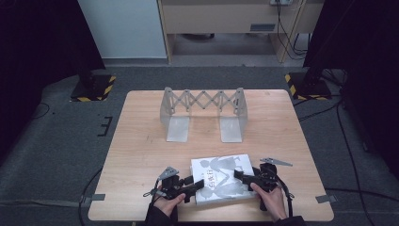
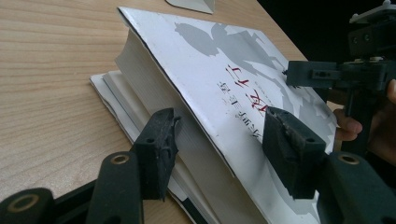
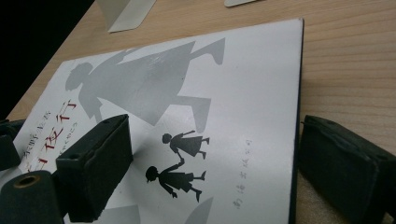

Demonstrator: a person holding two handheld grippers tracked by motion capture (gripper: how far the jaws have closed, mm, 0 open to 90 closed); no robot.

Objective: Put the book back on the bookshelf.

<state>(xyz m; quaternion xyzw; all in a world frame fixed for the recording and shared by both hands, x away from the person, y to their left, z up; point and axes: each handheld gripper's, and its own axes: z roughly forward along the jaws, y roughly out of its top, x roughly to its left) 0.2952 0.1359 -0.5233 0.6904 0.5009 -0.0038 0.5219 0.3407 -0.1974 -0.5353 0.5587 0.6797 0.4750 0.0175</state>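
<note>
A white book [image 1: 221, 181] with grey silhouette figures on its cover lies near the front edge of the wooden table [image 1: 141, 141]. My left gripper [image 1: 197, 183] comes in from the book's left side. In the left gripper view its jaws [image 2: 224, 135] pinch the raised cover and top block of pages [image 2: 196, 60], one pad under the pages and one on the cover, while the lower pages stay flat. My right gripper [image 1: 240, 175] sits at the book's right side. Its jaws [image 3: 215, 154] stand wide, one over the cover [image 3: 243, 88], one beside the spine on the table.
A grey metal expanding book rack [image 1: 202, 101] stands upright at the middle back of the table, with bare wood between it and the book. Two black stands with yellow-black taped bases [image 1: 94, 87] [image 1: 308, 84] flank the table on the floor, with cables beside it.
</note>
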